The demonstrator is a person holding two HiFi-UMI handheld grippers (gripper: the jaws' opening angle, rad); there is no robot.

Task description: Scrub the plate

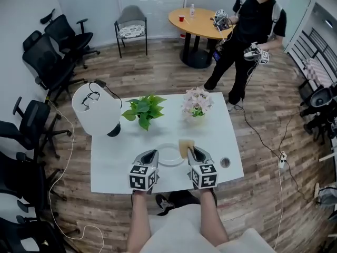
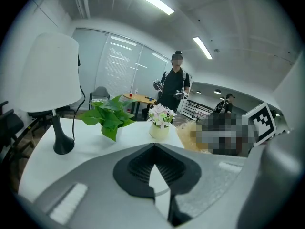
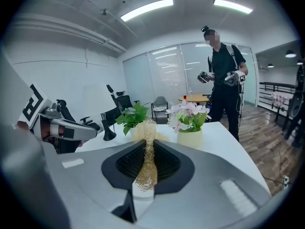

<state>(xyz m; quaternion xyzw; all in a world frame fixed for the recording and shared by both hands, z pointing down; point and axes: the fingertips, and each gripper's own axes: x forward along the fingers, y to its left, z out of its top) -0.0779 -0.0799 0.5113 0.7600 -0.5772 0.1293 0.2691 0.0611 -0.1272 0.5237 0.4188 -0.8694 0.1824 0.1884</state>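
Head view showed the left claw (image 1: 150,155) clamped on the plate (image 1: 169,156) rim, the right claw (image 1: 194,153) pinching a sponge (image 1: 184,146) at its right edge

Not a word, number or brand can be read anywhere. The cubes (image 1: 143,177) just behind the left claw (image 1: 150,156) and the right claw (image 1: 194,153) bear only black-and-white square patterns.

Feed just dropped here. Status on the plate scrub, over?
Left gripper shut on plate. Right gripper shut on mesh scrubber at plate's right edge. Path clear.

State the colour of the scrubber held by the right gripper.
Straw-yellow scrubber; right gripper view.
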